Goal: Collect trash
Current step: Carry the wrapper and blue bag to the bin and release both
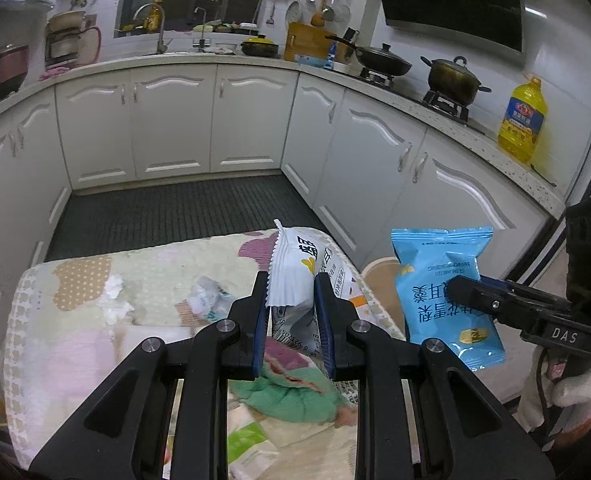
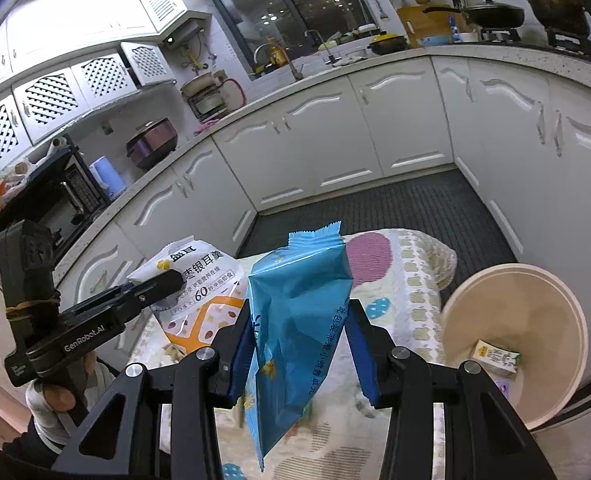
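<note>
In a white-cabinet kitchen, a person works with a handheld gripper in each hand above a small desk (image 1: 75, 280) draped in a patterned cloth. The left gripper (image 1: 293, 300) is clamped tight on a white snack wrapper (image 1: 291, 268), its blue pads pinching the flattened packet, which stands up between the fingers with the serrated edge on top. The right gripper (image 2: 299, 344) grips a blue snack packet (image 2: 299, 304); its fingers stand somewhat apart, pressed against the puffed sides of the bag, which hangs upright and clear of the cloth. In the left wrist view the same blue packet (image 1: 439, 292) is held just to the right of the white wrapper, the two packets near each other but apart.

On the cloth behind the left gripper lie bits of torn white tissue (image 1: 115, 300) and a crumpled scrap of paper (image 1: 207, 296). Beside the desk, on its right, stands a round beige bin (image 2: 575, 320) with a small green-and-white carton (image 2: 495, 356) lying at its bottom. A white-gloved hand (image 1: 567, 392) holds the right gripper's handle. On the counter behind, pots sit on a gas stove (image 1: 447, 104) and a yellow oil bottle (image 1: 523, 120) stands near the counter's end.
</note>
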